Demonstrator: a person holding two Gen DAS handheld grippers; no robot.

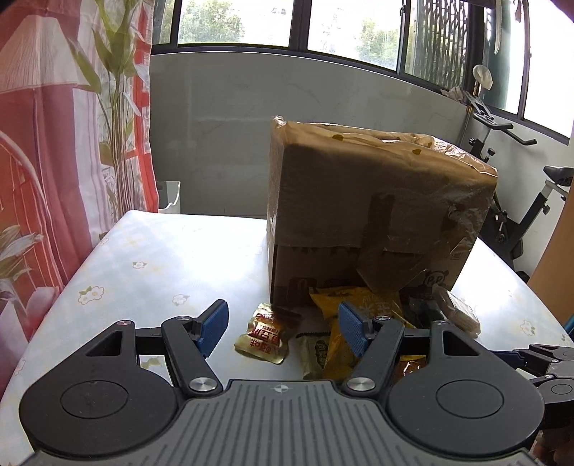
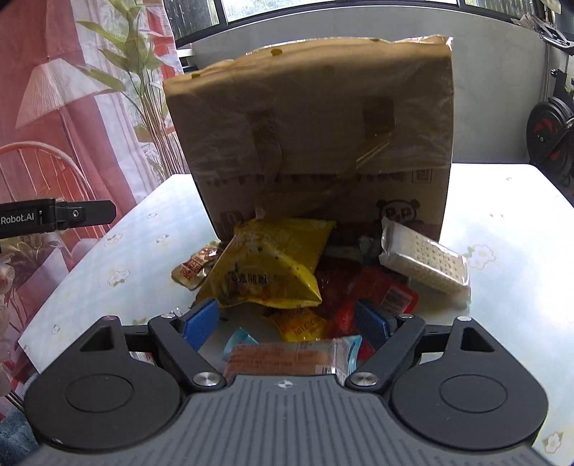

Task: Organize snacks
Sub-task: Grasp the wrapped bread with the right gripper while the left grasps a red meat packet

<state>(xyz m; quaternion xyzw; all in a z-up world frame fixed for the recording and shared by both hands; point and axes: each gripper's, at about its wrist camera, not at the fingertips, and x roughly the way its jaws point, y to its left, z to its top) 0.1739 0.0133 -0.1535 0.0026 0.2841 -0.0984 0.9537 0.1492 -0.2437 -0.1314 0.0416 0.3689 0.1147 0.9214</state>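
Item 1: cardboard box (image 2: 315, 143), brown, tape-wrapped, panda print low on front; stands upright mid-counter (image 1: 150, 258), which has a pale floral cover.

Item 2: snack pile, on counter right against box front, between box and both grippers.
- lg yellow bag (image 2: 269, 265), leans on box, on top of pile.
- small gold sachet w/ red print (image 1: 263, 335), left edge of pile, flat on counter.
- clear-wrapped cracker pack (image 2: 427, 267), right side, tilted, one end propped near box.
- red packets (image 2: 373, 290), under/beside yellow bag.
- small yellow sachet (image 2: 299, 322), nearer cam.
- orange bar in clear wrapper w/ blue ends (image 2: 290, 358), closest to right gripper.

Item 3: left gripper (image 1: 283, 324), fingers spread wide, holding nothing; gold sachet lies ahead, in the gap. Its right finger overlaps yellow packs in view; contact can't tell.

Item 4: right gripper (image 2: 287, 322), fingers apart, nothing clamped; orange bar and small yellow sachet sit in the gap.

Bkgd: red/white curtain (image 1: 53, 161), windows (image 1: 351, 28), exercise bike (image 1: 520, 215) at right.
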